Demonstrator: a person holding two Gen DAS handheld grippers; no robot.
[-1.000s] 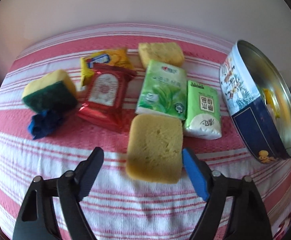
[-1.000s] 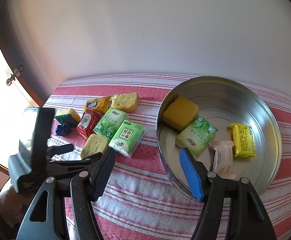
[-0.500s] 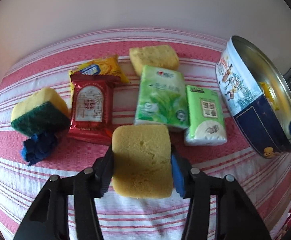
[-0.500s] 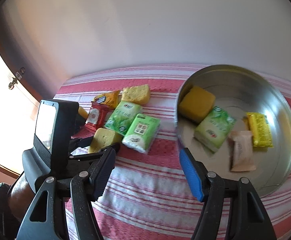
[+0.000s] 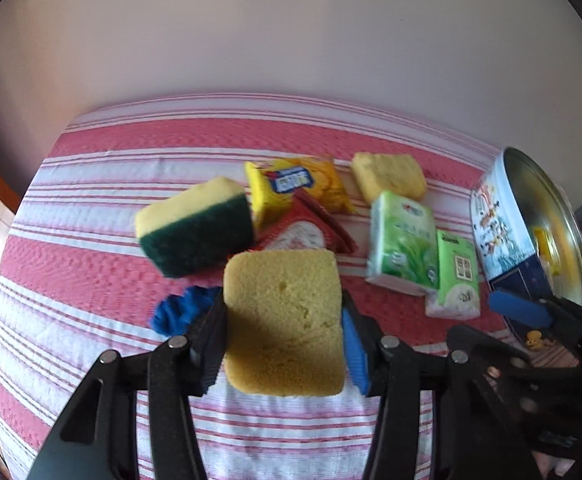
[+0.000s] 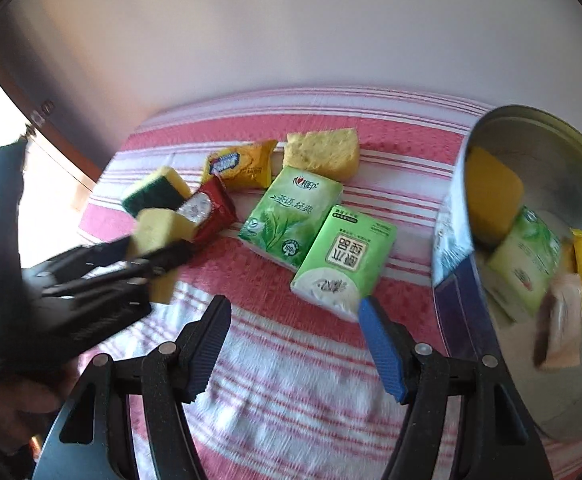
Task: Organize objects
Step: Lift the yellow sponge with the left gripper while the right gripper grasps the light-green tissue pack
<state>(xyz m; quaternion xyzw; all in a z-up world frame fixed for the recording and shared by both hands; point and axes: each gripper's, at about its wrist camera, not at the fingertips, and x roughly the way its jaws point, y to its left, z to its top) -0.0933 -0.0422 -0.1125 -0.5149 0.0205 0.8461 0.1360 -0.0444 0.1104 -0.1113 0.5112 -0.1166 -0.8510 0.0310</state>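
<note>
1. The left hand-held gripper (image 5: 283,334) clamps a yellow sponge (image 5: 285,322) above the striped surface (image 5: 91,280).
2. The right hand-held gripper (image 6: 293,334) hangs open, holding nothing.
3. Green tissue packs (image 6: 291,212), snack packets and sponges lie mid-surface.
4. The round tin (image 6: 531,128) stands right, part-filled.
5. A plain pale wall (image 6: 291,32) rises behind.

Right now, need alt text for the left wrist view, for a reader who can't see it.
The left gripper is shut on a yellow sponge above a pink-and-white striped cloth. Behind it lie a green-backed sponge, snack packets, another sponge and two green tissue packs; a round tin stands at right, the open right gripper before it.
</note>
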